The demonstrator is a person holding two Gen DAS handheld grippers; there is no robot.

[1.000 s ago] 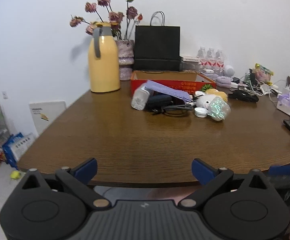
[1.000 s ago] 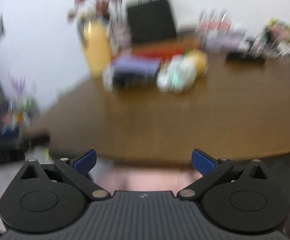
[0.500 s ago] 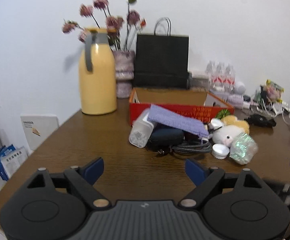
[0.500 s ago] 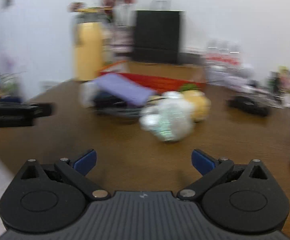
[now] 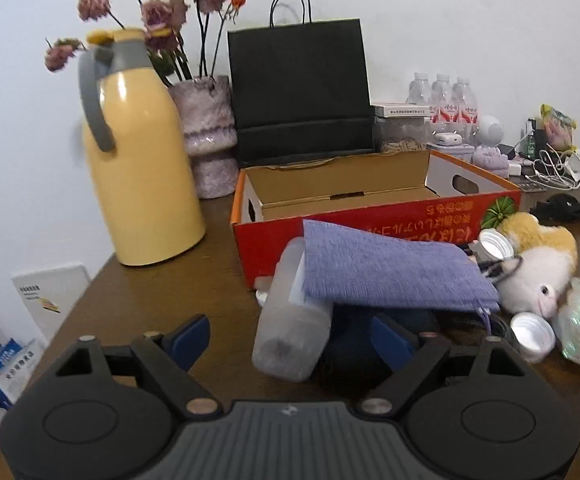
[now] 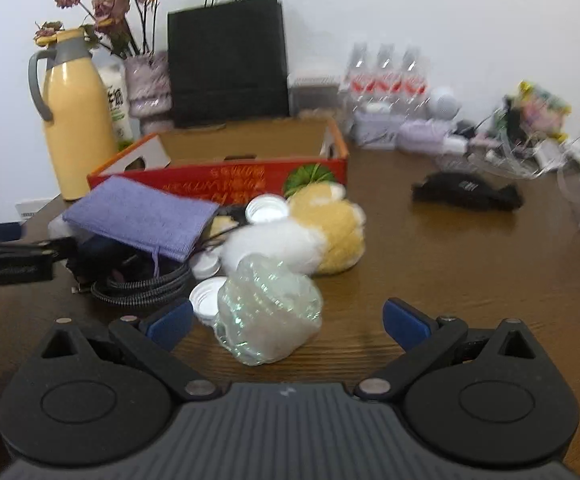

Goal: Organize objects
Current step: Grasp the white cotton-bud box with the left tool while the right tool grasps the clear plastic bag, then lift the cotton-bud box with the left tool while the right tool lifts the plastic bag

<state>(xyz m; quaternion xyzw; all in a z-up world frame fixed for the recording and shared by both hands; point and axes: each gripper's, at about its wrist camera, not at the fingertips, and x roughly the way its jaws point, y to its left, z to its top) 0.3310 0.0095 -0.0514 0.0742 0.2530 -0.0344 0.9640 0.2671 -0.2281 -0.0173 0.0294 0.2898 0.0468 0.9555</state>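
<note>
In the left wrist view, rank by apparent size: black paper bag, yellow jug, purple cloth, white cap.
1. black paper bag
2. yellow jug, close to the bag
3. purple cloth
4. white cap

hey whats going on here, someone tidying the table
A person with a gripper in each hand is at a pile of clutter in front of an empty red box. The left gripper, jaws open and just narrowing, frames a frosted plastic bottle. The right gripper is open around a crumpled clear bottle. Nothing is held yet.
</note>
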